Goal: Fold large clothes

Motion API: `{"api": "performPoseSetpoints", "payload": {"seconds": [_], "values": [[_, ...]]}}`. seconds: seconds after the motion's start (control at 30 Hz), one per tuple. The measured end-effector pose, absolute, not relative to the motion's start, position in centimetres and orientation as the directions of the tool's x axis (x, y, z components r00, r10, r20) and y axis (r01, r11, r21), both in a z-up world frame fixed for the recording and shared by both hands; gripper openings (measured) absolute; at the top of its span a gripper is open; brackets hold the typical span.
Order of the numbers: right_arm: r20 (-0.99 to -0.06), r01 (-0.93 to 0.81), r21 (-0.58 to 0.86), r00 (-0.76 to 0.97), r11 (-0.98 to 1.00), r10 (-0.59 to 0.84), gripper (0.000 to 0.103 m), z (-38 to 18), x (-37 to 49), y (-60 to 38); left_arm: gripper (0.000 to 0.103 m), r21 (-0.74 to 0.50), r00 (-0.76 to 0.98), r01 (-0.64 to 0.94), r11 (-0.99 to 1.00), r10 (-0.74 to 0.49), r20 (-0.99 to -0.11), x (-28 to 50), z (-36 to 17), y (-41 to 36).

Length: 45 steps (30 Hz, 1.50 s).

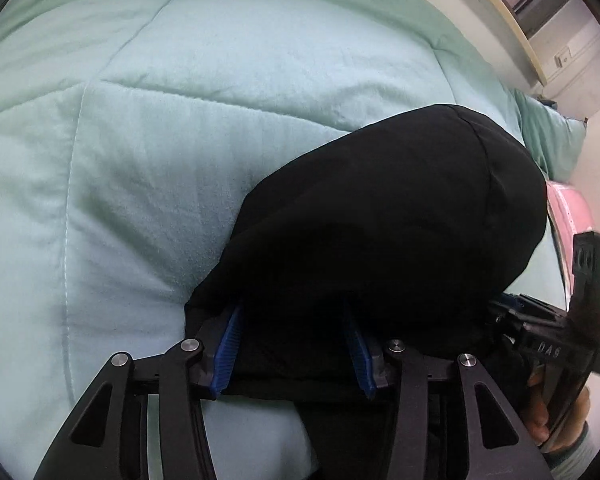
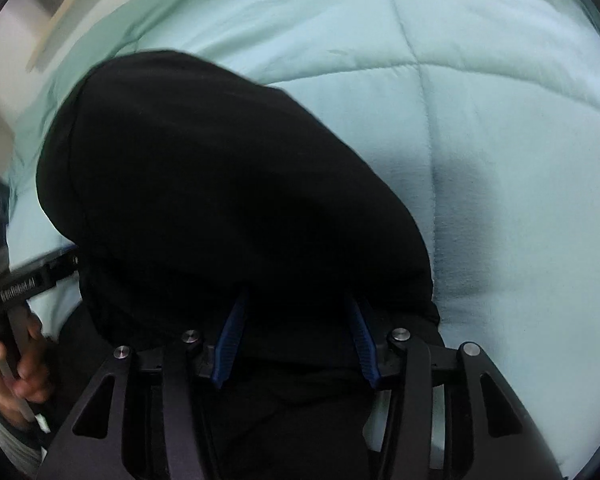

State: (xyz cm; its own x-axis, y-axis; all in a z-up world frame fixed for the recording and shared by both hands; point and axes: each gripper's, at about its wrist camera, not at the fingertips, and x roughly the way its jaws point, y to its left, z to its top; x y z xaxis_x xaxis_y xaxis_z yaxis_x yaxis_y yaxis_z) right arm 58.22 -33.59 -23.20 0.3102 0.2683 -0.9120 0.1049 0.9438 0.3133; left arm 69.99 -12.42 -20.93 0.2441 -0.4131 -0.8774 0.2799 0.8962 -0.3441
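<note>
A black garment [image 1: 380,220] lies bunched in a thick mound on the pale green quilt [image 1: 140,120]. In the left wrist view its near edge drapes over my left gripper [image 1: 292,312]. The blue pads [image 1: 228,352] stand well apart, with cloth lying loose between them and the fingertips hidden under it. The right wrist view shows the same garment [image 2: 220,180] covering the tips of my right gripper [image 2: 296,304], whose blue pads [image 2: 230,344] are also spread and not pressing on the cloth. Each gripper shows at the edge of the other's view.
The quilt [image 2: 500,120] spreads wide around the garment. A green pillow [image 1: 552,136] and something pink [image 1: 568,208] lie at the bed's right side. A hand [image 2: 24,364] holds the left gripper's handle; another hand [image 1: 556,408] holds the right one.
</note>
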Motion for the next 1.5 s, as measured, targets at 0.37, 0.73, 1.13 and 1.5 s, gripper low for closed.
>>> {"api": "performPoseSetpoints", "payload": {"seconds": [0.37, 0.73, 1.13, 1.5], "values": [[-0.770, -0.127, 0.397, 0.493, 0.909, 0.406, 0.056, -11.4, 62.9, -29.7, 0.050, -0.291, 0.341, 0.320, 0.902, -0.396, -0.853, 68.1, -14.8, -13.6], [-0.883, -0.083, 0.283, 0.365, 0.955, 0.294, 0.051, -22.2, 70.2, -27.1, 0.050, -0.304, 0.297, 0.285, 0.909, -0.385, -0.874, 68.7, -19.6, -12.8], [-0.887, -0.123, 0.182, 0.408, 0.976, 0.217, 0.051, -15.1, 56.2, -32.6, 0.050, -0.412, 0.351, 0.371, 0.832, -0.536, -0.768, 66.3, -11.8, -12.7], [-0.911, -0.078, 0.280, 0.293, 0.957, 0.290, 0.051, -20.2, 55.5, -34.8, 0.050, -0.412, 0.218, 0.319, 0.853, -0.489, -0.844, 68.3, -17.5, -12.9]]}}
